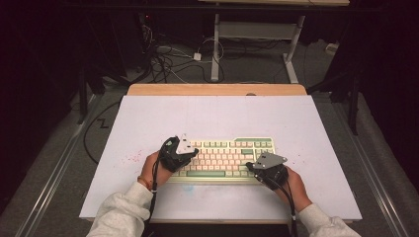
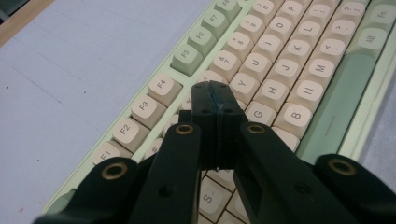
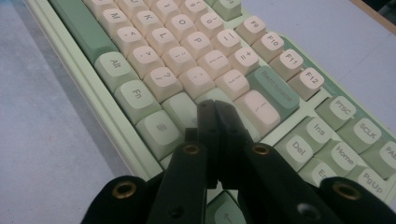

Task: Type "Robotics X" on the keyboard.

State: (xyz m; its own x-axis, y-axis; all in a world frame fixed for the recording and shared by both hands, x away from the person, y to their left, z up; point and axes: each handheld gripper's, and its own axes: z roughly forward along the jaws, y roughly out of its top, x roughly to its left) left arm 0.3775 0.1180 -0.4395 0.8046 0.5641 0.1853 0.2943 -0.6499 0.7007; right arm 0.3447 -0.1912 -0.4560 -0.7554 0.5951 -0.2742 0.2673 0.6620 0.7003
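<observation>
A cream and pale green keyboard [image 1: 225,159] lies on the white table top [image 1: 217,118], near its front middle. My left gripper [image 1: 190,154] hovers over the keyboard's left end, jaws shut with nothing between them. In the left gripper view its tips [image 2: 215,95] hang above the keyboard [image 2: 280,60], between the F-key row and the Y, G, H keys. My right gripper [image 1: 253,168] is over the keyboard's right part, near its front edge. In the right gripper view its shut, empty tips [image 3: 215,109] sit just above the keyboard [image 3: 187,51], near the green Backspace key [image 3: 273,88].
The table top reaches well beyond the keyboard on all sides, with faint pink specks [image 1: 132,158] at the left. A wooden edge [image 1: 217,89] runs along the far side. Behind the table stand a desk frame [image 1: 257,44] and floor cables [image 1: 168,59].
</observation>
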